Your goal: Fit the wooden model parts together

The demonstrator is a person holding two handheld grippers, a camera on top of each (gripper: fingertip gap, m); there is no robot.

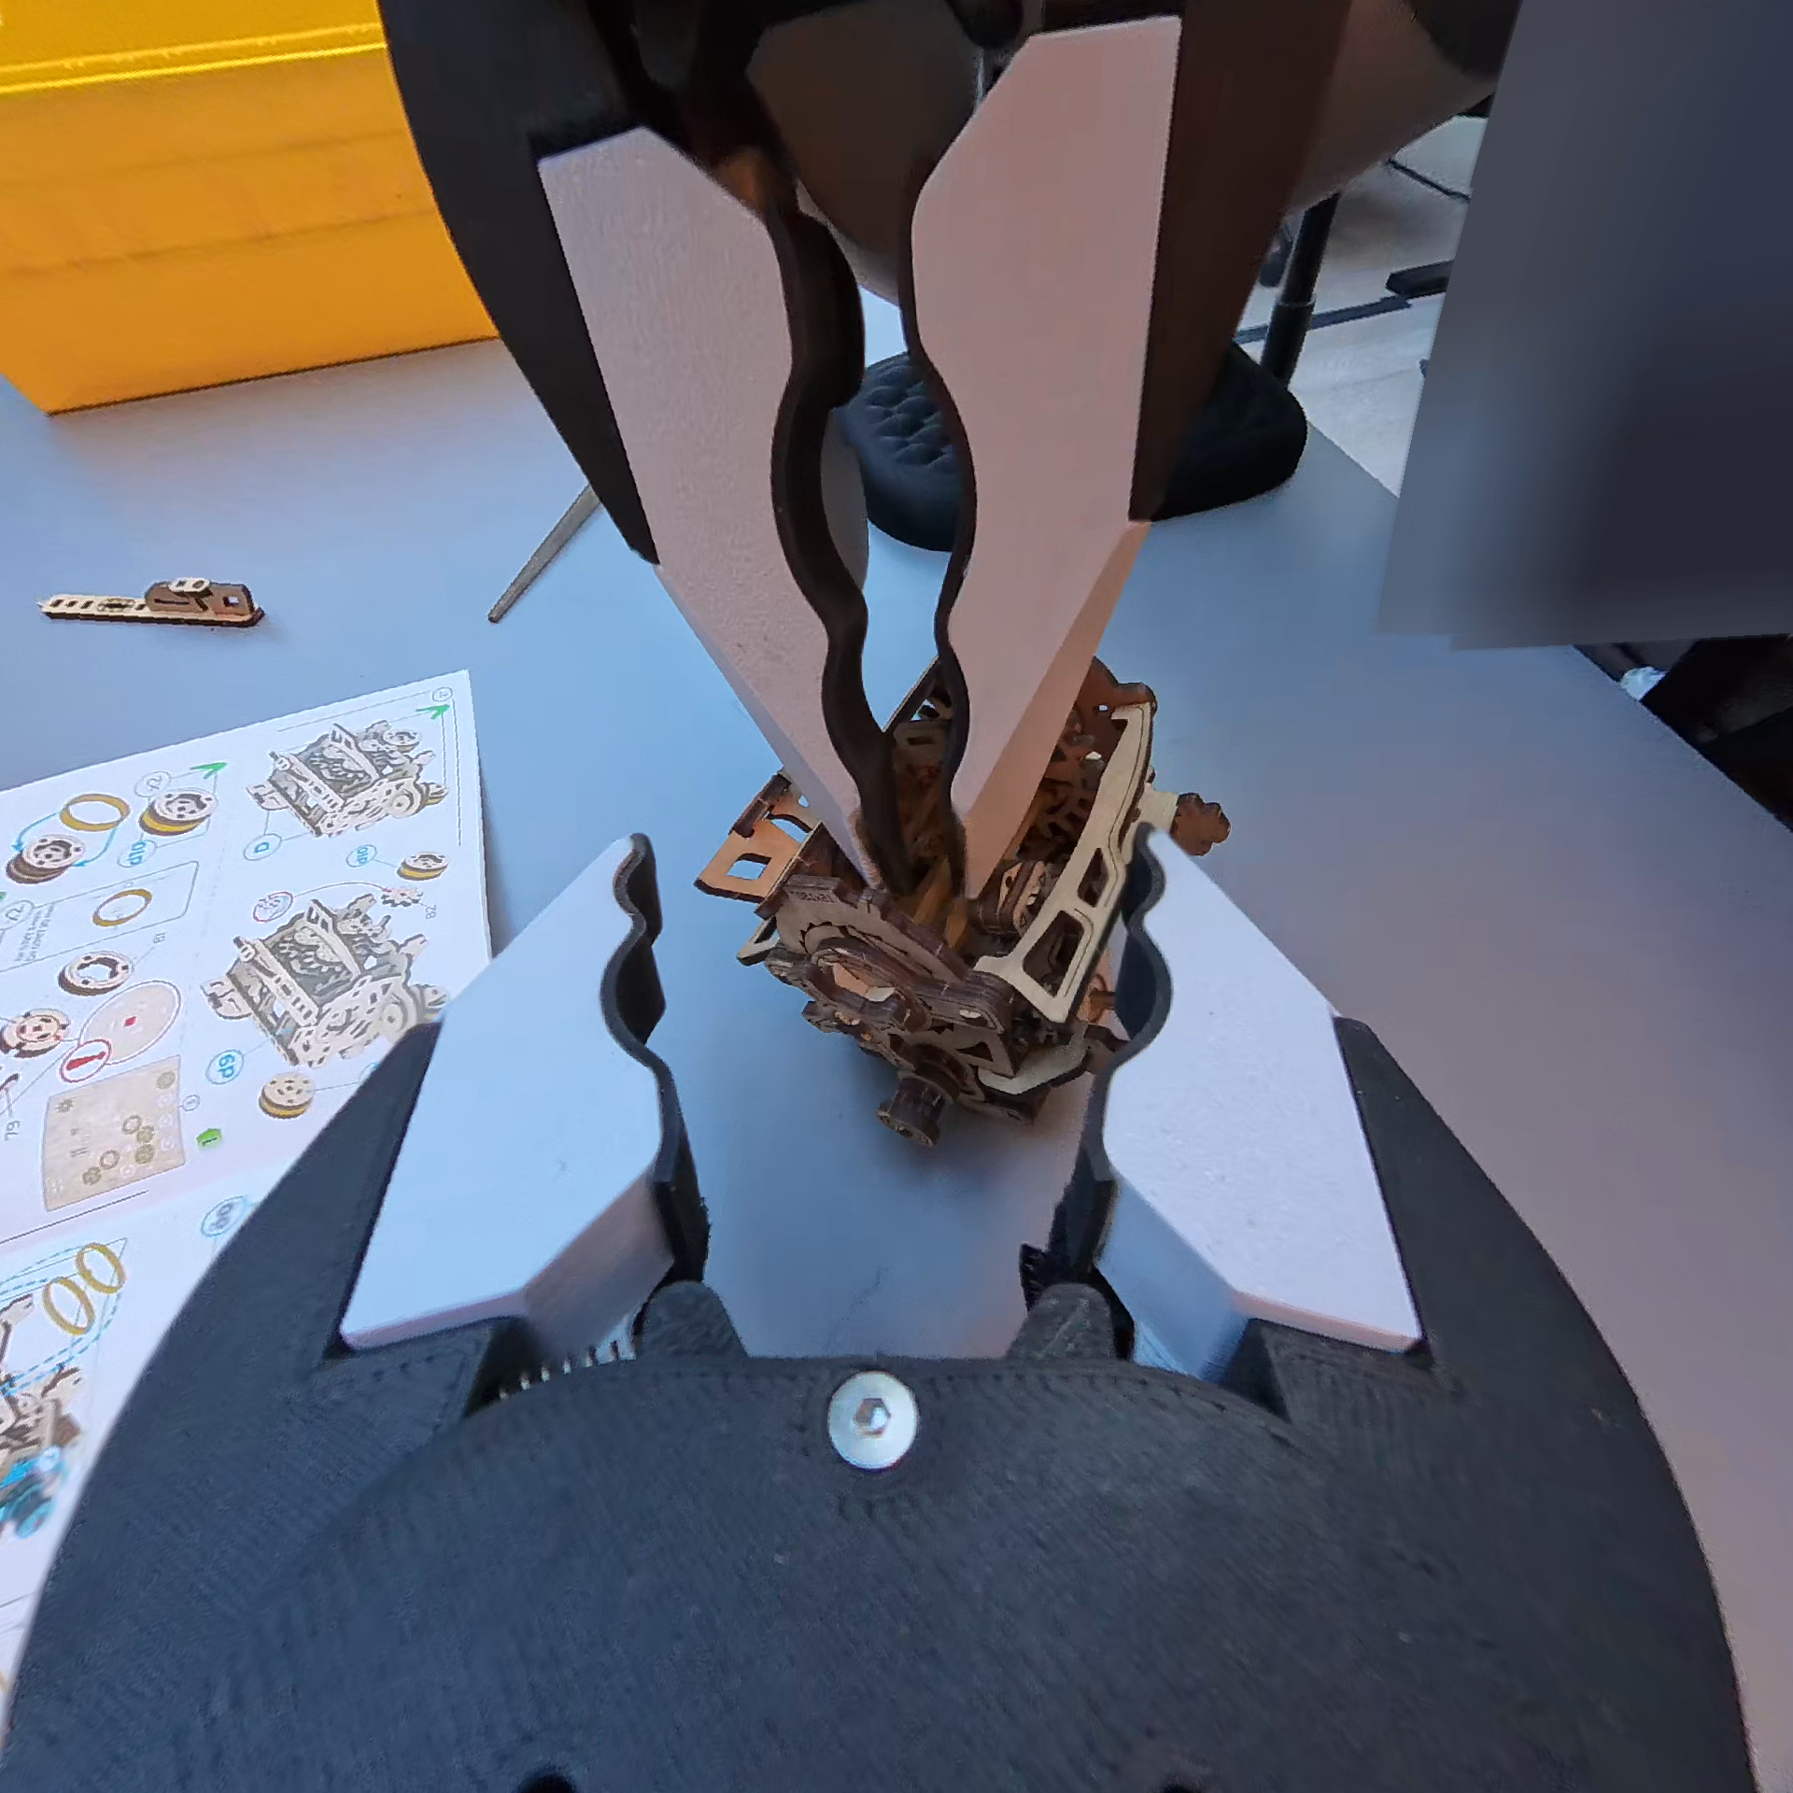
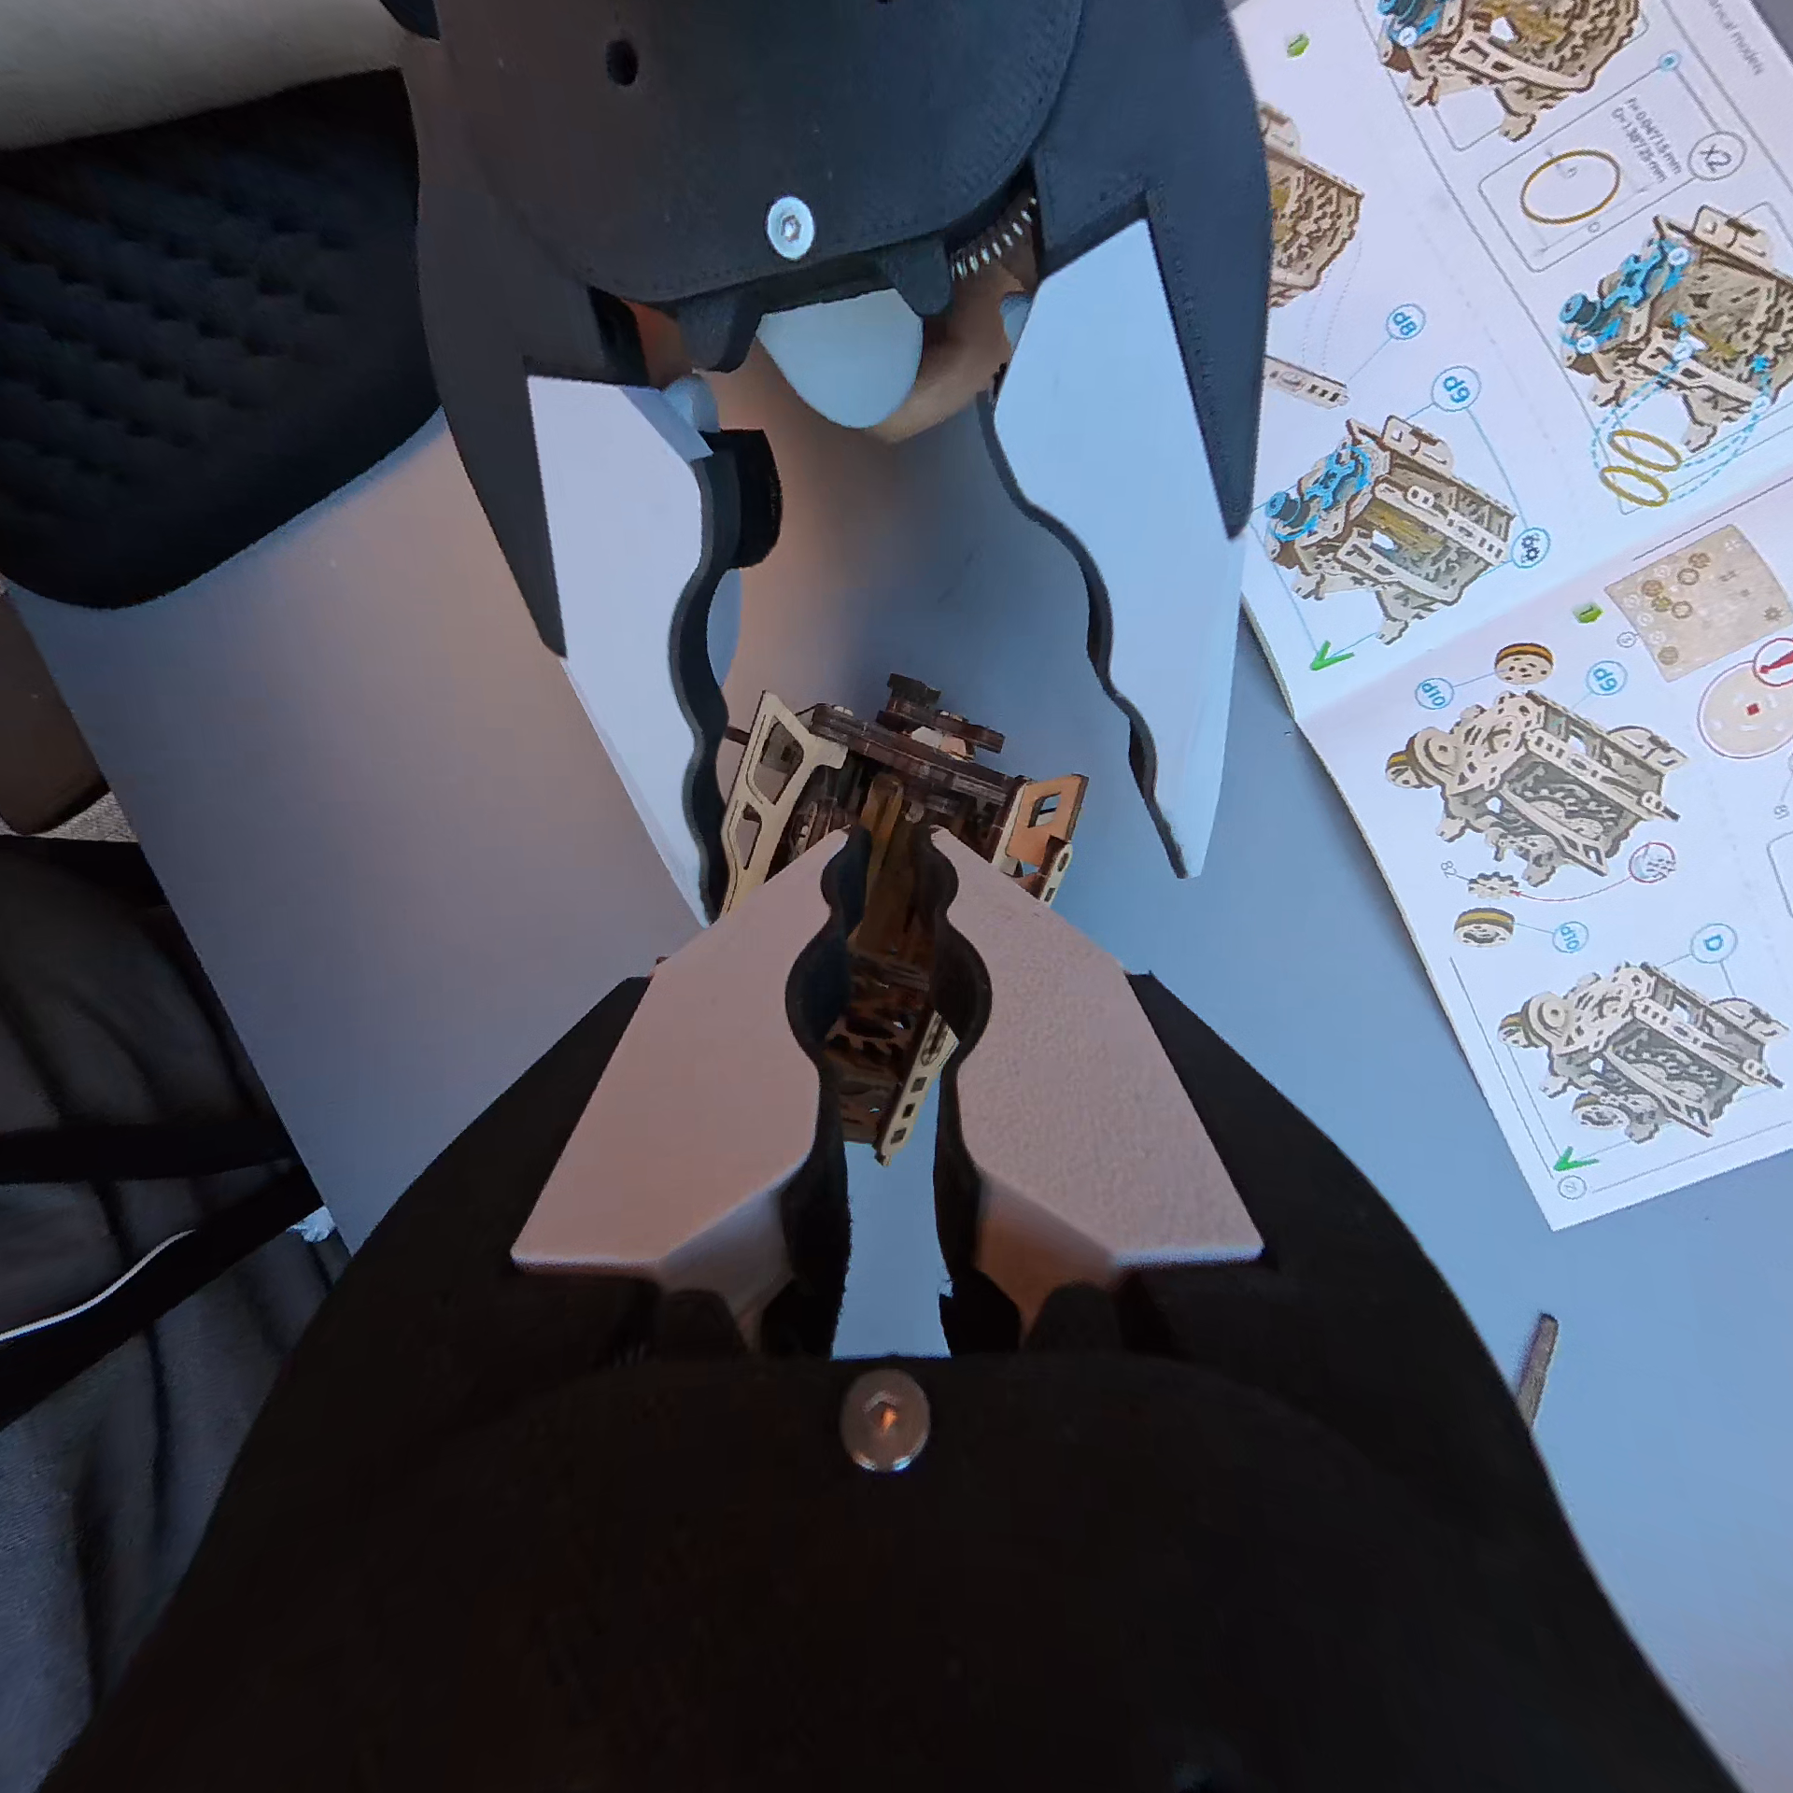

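Grey surface [image 1: 1455,970] carries wooden model [image 1: 961,931]; right gripper [image 2: 888,854] pinches a part at its top, left gripper [image 1: 888,893] spread wide around it.

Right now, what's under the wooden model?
The grey table shows around the wooden model. The right gripper pinches a part inside its top; the left gripper brackets it, open. The model's underside is hidden.
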